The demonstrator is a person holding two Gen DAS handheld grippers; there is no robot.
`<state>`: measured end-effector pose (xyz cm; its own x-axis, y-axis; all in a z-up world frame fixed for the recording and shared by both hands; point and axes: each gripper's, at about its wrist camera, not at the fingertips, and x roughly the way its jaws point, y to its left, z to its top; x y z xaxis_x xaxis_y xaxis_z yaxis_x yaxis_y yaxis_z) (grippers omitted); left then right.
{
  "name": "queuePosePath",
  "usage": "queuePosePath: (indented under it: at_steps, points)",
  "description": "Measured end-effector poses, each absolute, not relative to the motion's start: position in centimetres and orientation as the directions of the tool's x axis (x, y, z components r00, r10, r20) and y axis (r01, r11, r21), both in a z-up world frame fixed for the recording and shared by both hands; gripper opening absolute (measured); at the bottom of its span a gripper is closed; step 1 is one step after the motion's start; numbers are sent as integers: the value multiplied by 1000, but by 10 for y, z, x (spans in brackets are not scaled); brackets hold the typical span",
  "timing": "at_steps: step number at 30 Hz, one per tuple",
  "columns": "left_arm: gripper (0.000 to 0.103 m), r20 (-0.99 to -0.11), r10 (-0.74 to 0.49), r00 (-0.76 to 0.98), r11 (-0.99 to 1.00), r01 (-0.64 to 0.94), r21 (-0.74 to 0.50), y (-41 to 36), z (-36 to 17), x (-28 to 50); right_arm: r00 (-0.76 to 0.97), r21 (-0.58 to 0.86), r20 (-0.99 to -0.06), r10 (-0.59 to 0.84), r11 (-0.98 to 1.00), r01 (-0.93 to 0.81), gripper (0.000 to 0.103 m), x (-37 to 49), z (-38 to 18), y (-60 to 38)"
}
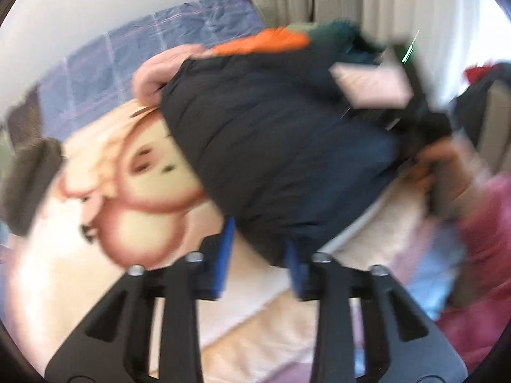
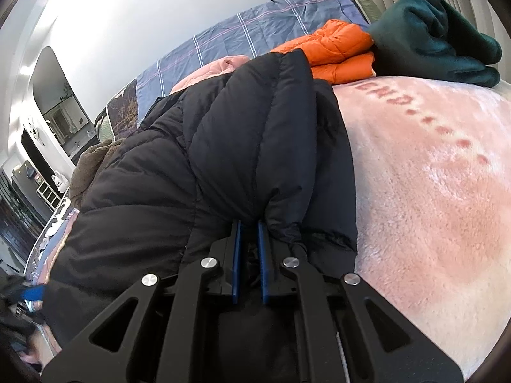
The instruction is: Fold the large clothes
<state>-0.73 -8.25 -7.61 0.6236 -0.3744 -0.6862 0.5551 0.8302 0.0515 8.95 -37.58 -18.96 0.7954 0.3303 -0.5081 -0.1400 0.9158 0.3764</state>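
Note:
A black puffer jacket (image 1: 271,143) lies bunched on a pink plush blanket (image 2: 431,191) that covers a bed. My right gripper (image 2: 249,223) is shut on a thick fold of the jacket (image 2: 223,159), and the cloth bulges out past both blue pads. In the blurred left wrist view my left gripper (image 1: 258,233) has the jacket's near hem between its pad tips, jaws narrow. A person's hand (image 1: 447,172) in a pink sleeve holds the right gripper at the jacket's far side.
Folded clothes sit at the bed's far end: an orange puffer jacket (image 2: 335,54), a dark green garment (image 2: 431,32) and a pink one (image 2: 217,67). A blue plaid quilt (image 2: 255,32) lies behind them. A brown fleecy garment (image 2: 92,166) is at the left edge. Curtains hang beyond.

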Motion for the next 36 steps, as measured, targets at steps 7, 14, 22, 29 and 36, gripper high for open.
queuePosePath:
  at_steps: [7, 14, 22, 29, 36]
  points:
    - [19, -599, -482, 640, 792, 611, 15, -112, -50, 6, 803, 377, -511, 307, 919, -112, 8, 86, -191, -374]
    - [40, -652, -351, 672, 795, 581, 172, -92, -67, 1, 805, 363, -509, 305, 924, -120, 8, 83, -190, -368]
    - [40, -733, -211, 647, 789, 555, 263, -72, -96, -8, 807, 353, -508, 300, 927, -122, 8, 82, -190, -368]
    - [33, -574, -484, 661, 746, 654, 125, -82, -28, -8, 808, 348, -509, 295, 930, -120, 8, 81, -189, -368]
    - [35, -691, -463, 556, 672, 728, 135, -153, -121, 46, 810, 351, -506, 295, 929, -119, 9, 81, -189, -368]
